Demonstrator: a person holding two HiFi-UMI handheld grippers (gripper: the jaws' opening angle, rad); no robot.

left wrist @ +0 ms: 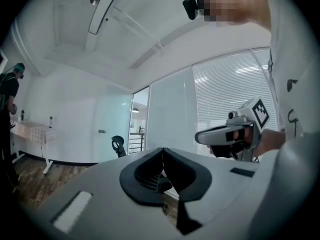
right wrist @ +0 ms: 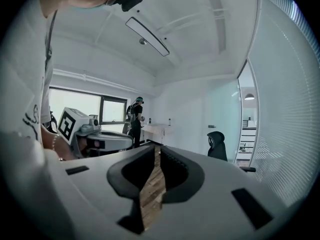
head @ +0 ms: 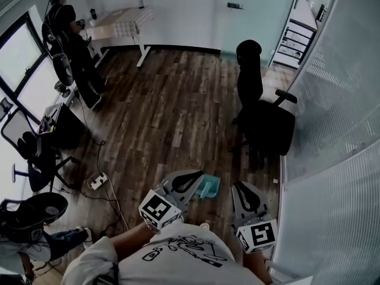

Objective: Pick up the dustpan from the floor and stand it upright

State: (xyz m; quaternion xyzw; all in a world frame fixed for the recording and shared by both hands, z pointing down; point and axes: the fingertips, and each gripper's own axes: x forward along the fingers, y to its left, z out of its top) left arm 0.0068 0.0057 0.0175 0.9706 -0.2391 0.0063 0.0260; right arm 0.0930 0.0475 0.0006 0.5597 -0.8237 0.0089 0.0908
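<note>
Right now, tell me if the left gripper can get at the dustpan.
Probably not yet: the left gripper is held high, pointing level, jaws shut, and the dustpan sits on the floor below. Nothing seems to block the way down.

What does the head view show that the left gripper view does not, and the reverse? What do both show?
Only the head view shows the teal dustpan on the wooden floor. Only the left gripper view shows the long ceiling lamp. Both show the black office chair and the white table.
</note>
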